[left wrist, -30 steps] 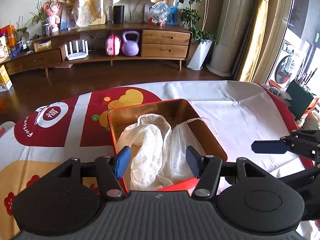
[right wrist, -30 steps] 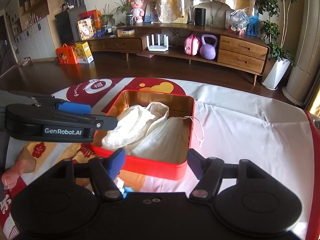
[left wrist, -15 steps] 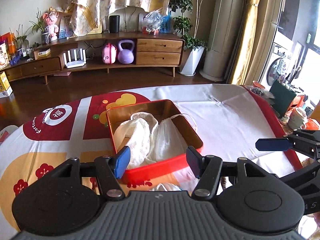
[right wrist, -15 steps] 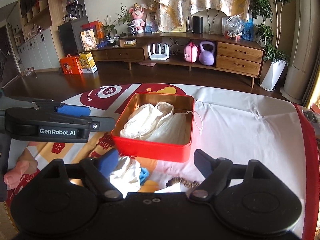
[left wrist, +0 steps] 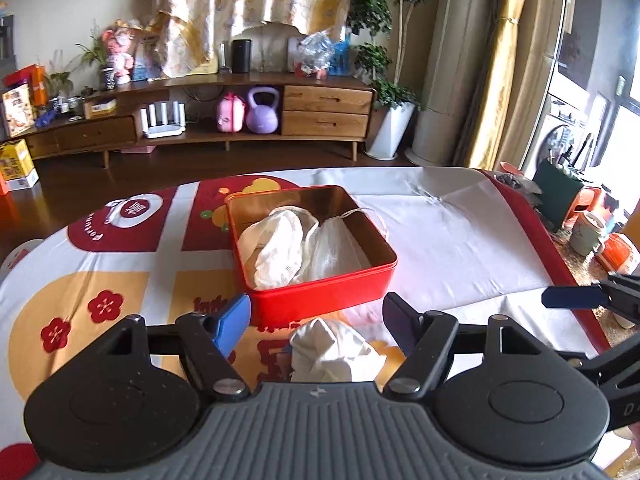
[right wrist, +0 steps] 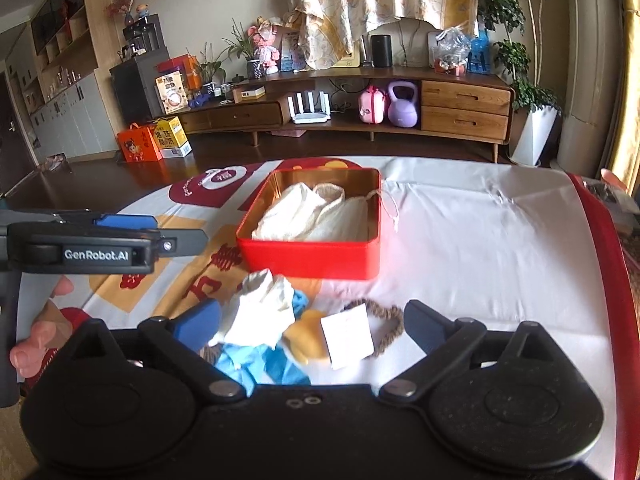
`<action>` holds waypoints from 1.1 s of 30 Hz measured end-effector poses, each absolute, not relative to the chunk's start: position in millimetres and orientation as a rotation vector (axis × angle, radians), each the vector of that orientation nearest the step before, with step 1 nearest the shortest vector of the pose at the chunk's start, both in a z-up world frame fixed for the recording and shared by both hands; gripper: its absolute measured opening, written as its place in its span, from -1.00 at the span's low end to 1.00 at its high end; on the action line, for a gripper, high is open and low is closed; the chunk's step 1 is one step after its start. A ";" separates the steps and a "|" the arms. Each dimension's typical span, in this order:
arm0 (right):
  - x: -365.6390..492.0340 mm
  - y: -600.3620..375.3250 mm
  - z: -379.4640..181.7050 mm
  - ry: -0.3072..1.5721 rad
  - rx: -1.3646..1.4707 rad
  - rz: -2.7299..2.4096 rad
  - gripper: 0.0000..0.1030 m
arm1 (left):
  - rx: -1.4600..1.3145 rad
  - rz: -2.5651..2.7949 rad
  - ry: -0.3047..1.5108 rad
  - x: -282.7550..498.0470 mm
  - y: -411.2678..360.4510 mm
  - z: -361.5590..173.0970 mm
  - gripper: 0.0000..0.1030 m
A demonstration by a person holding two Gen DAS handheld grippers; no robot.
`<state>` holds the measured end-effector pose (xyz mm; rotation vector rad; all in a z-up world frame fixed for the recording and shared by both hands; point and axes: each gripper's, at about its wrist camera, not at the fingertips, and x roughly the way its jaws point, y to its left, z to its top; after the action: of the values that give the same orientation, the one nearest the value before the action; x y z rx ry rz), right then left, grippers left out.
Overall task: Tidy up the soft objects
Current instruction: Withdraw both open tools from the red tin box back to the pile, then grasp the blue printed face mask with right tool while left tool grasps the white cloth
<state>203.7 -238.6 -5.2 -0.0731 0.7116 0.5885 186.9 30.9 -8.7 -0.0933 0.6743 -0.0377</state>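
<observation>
A living room with a long wooden sideboard (right wrist: 360, 116) along the far wall lies behind a table (left wrist: 460, 240) spread with a white, red and yellow printed cloth.

On that table stands the red tin (left wrist: 320, 296), open, with two pale cloth bags (left wrist: 280, 248) lying side by side inside it; a drawstring trails over its right rim. Just in front of the tin, on the near side, sits a small heap not yet put away: a crumpled white cloth (right wrist: 264, 304) on top of a blue cloth (right wrist: 280, 364), a yellow-orange soft piece (right wrist: 308, 340) beside them, a white paper tag (right wrist: 348, 336) and a brown braided band (right wrist: 384, 320) further right.

The left gripper (left wrist: 316, 320) hovers over the near edge of the heap, its jaws opening, with the white cloth showing in the gap but no pad pressing on it. The right gripper (right wrist: 312, 324) hangs above the same heap, jaws opening to a wide spread, nothing pinched; the heap lies between and below them.

The step in hand looks like the turn from tin to heap, readying for the next pick-up. The next move probably calls for lowering one gripper onto a single piece, most likely the top white cloth, closing on a fold, then lifting it clear of the blue cloth beneath and over the tin's front wall.
</observation>
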 end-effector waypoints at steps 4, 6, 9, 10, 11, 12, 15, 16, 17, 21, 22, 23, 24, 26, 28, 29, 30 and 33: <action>193.0 -245.9 -15.5 0.719 -0.065 0.576 0.97 | -0.094 -0.028 0.674 174.7 27.5 -16.3 0.58; 188.1 -248.6 -22.0 0.726 -0.061 0.566 0.99 | -0.094 -0.027 0.677 170.9 26.2 -20.7 0.60; 183.0 -253.0 -32.9 0.737 -0.057 0.554 0.99 | -0.106 -0.023 0.686 165.3 25.8 -28.3 0.62; 181.0 -253.7 -37.2 0.743 -0.058 0.552 0.99 | -0.109 -0.023 0.691 164.5 25.5 -31.0 0.63; 179.7 -254.1 -41.8 0.748 -0.062 0.549 0.99 | -0.110 -0.023 0.695 163.4 25.2 -34.3 0.63; 178.2 -254.1 -45.9 0.752 -0.067 0.544 0.99 | -0.110 -0.022 0.701 162.4 24.6 -37.5 0.63; 175.0 -254.1 -59.8 0.776 -0.081 0.535 0.99 | -0.107 -0.023 0.721 160.7 22.2 -48.0 0.63; 174.3 -254.4 -64.4 0.782 -0.083 0.530 0.99 | -0.106 -0.020 0.726 161.0 21.1 -50.9 0.63; 174.0 -254.7 -68.6 0.789 -0.084 0.525 0.99 | -0.103 -0.019 0.734 161.2 20.1 -54.6 0.63; 176.9 -257.2 -83.5 0.819 -0.086 0.512 0.99 | -0.091 -0.011 0.755 163.4 15.8 -68.5 0.63; 177.6 -257.2 -86.7 0.827 -0.085 0.513 0.99 | -0.089 -0.012 0.762 164.7 15.2 -72.1 0.63; 178.2 -256.9 -89.6 0.834 -0.086 0.514 0.99 | -0.088 -0.013 0.768 166.5 14.5 -75.4 0.63; 178.5 -256.0 -92.8 0.840 -0.092 0.516 0.99 | -0.087 -0.014 0.771 168.5 13.5 -78.6 0.63; 178.2 -253.8 -99.9 0.852 -0.103 0.523 0.99 | -0.077 -0.013 0.781 173.0 11.1 -85.4 0.63; 178.2 -250.9 -105.7 0.865 -0.115 0.539 0.99 | -0.074 -0.015 0.791 178.2 10.0 -91.5 0.63; 178.2 -248.8 -108.4 0.870 -0.126 0.545 0.99 | -0.077 -0.016 0.797 181.4 10.2 -94.3 0.63; 178.5 -246.4 -110.8 0.874 -0.138 0.550 0.99 | -0.083 -0.014 0.801 184.3 10.8 -96.5 0.63; 180.2 -240.4 -116.8 0.879 -0.166 0.569 0.99 | -0.094 -0.007 0.812 194.4 12.4 -100.3 0.63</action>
<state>180.2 -240.4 -116.8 -0.1655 0.8795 0.5694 194.4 12.4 -100.3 -0.0942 0.8116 -0.0070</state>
